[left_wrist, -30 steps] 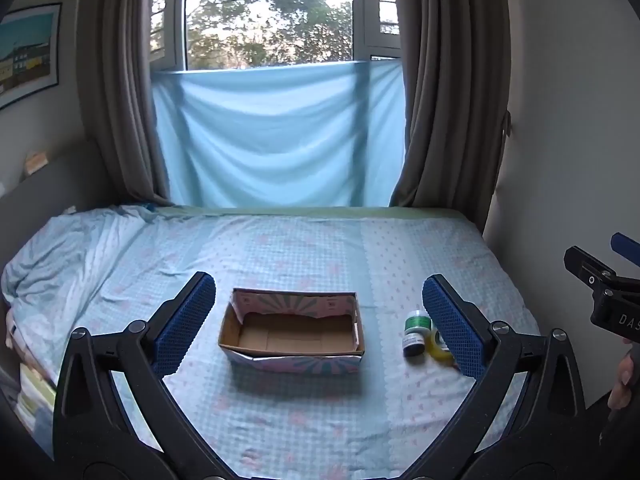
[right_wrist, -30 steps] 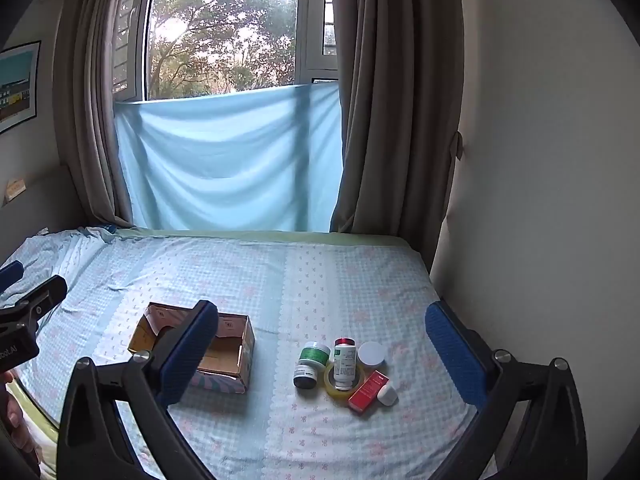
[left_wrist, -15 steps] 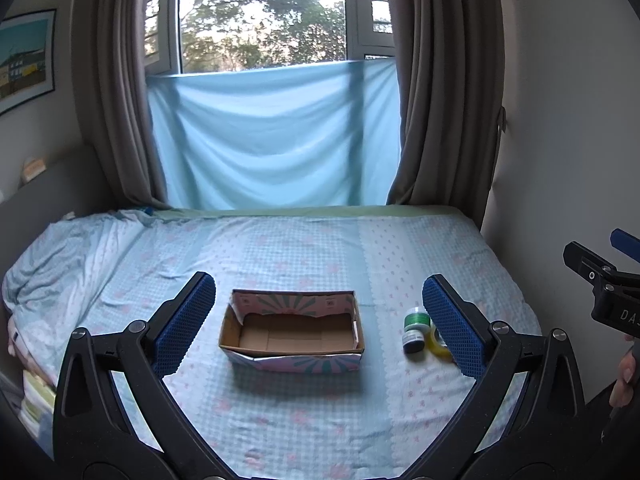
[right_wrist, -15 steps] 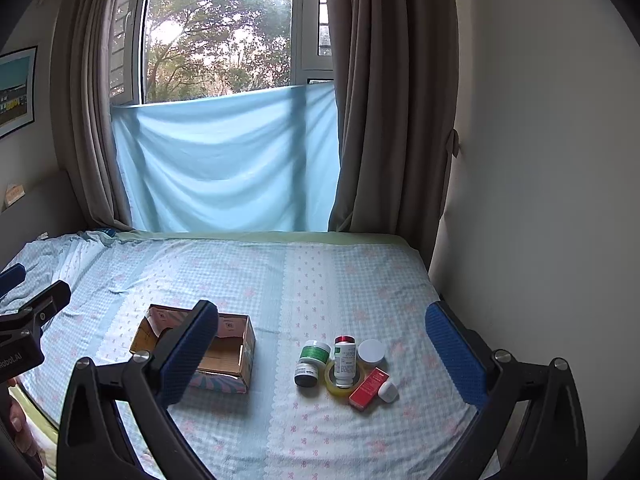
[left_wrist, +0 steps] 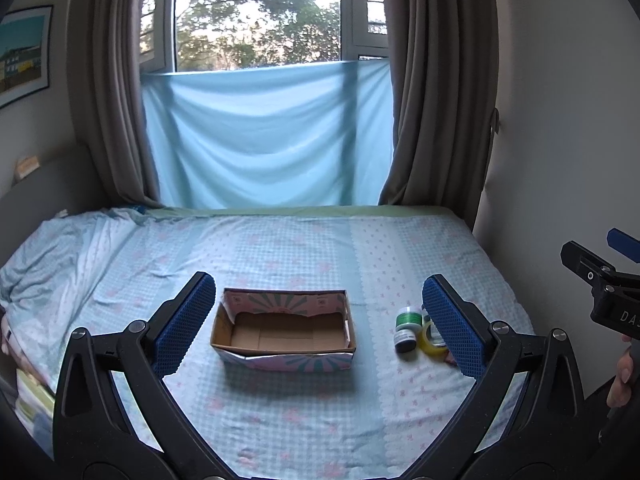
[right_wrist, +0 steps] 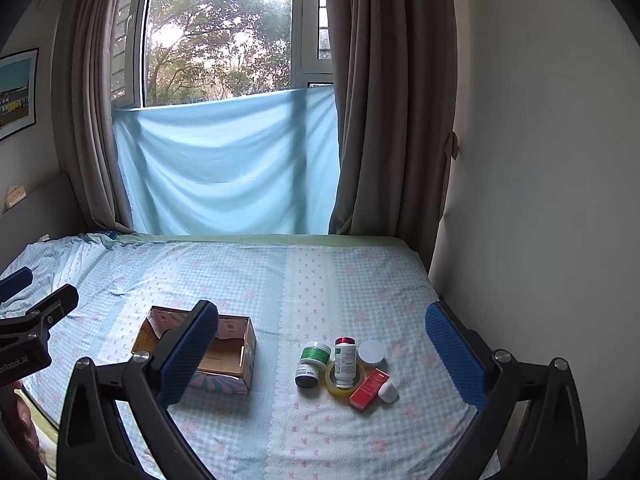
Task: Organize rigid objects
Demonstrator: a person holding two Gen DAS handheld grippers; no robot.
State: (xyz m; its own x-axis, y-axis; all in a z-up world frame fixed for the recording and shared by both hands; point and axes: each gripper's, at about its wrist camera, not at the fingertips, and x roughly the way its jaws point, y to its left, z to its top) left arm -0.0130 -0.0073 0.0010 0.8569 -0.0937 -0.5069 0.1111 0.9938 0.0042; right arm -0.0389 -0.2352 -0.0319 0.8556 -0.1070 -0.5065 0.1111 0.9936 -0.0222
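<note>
An open, empty cardboard box [left_wrist: 285, 330] sits on the bed; it also shows in the right wrist view [right_wrist: 234, 354]. To its right stands a cluster: a green-lidded jar [right_wrist: 316, 354], a small dark jar [right_wrist: 306, 376], a white bottle with a red cap [right_wrist: 345, 360] standing inside a yellow tape roll [right_wrist: 334, 385], a white round lid [right_wrist: 371, 351] and a red tube [right_wrist: 370, 390]. My left gripper [left_wrist: 318, 322] is open and empty, held above the bed in front of the box. My right gripper [right_wrist: 322, 354] is open and empty in front of the cluster.
The bed [right_wrist: 280, 276] has a light blue checked sheet, rumpled at the far left. A wall [right_wrist: 540, 160] runs along its right side. Curtains and a window with a blue cloth [right_wrist: 228, 164] stand behind. Books [left_wrist: 30, 394] are stacked at the left edge.
Both grippers have tilted up slightly, so the bed and objects sit a little lower in view. Both stay open and empty; nothing on the bed has moved.
</note>
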